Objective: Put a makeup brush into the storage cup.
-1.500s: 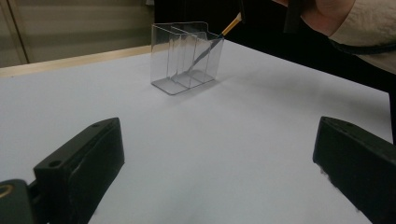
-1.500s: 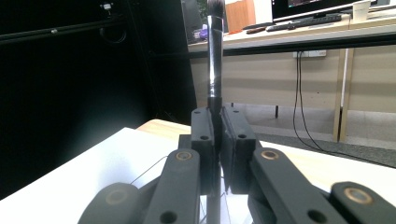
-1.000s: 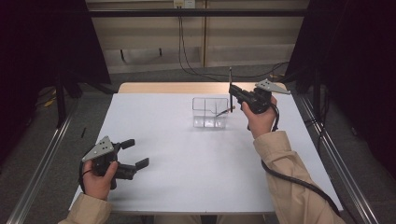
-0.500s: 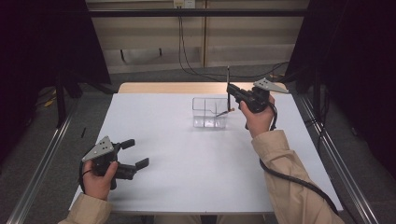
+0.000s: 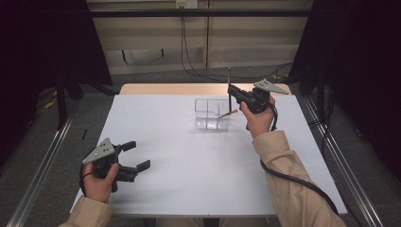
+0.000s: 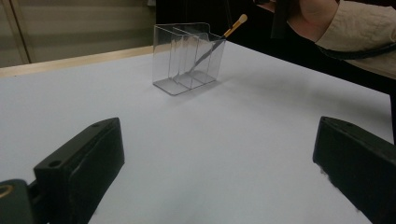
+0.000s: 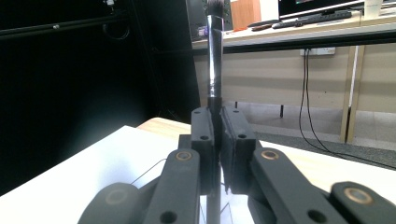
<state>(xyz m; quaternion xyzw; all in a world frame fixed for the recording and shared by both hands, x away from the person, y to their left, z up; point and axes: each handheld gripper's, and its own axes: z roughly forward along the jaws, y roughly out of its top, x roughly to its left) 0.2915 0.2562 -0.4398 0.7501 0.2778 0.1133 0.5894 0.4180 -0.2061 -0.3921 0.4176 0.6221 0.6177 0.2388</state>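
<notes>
The right gripper [image 7: 215,140] has its fingers pressed together on a slim dark brush [image 7: 214,60], which stands upright between the pads. In the right gripper view the metal ferrule rises straight from the grip and the bristle head is cut off by the top edge; the lower end of the handle passes down behind the fingers and is hard to follow. In the high view the same brush [image 5: 229,82] shows as a thin dark line standing above the right gripper [image 5: 232,91], just beside the right end of a clear organizer [image 5: 213,115] — whether its lower tip is inside a compartment or above the rim cannot be told.

The organizer sits on the far middle of the white desk [image 5: 198,165]. A second brush [image 5: 227,114], with a pale tip, leans inside it; in the left gripper view it slants up out of the right-hand compartment, the tip above the rim [image 6: 239,21]. The right hand [image 5: 257,120] grips the gripper's body, its sleeve and cable trailing toward the near edge.

The left gripper [image 5: 137,155] lies low at the near left of the desk, well apart from the organizer, its fingers spread wide with nothing between them — bare desk shows between the two black pads [image 6: 84,158] in its own view. The left hand [image 5: 97,182] wraps its handle, partly cut off by the bottom edge.
</notes>
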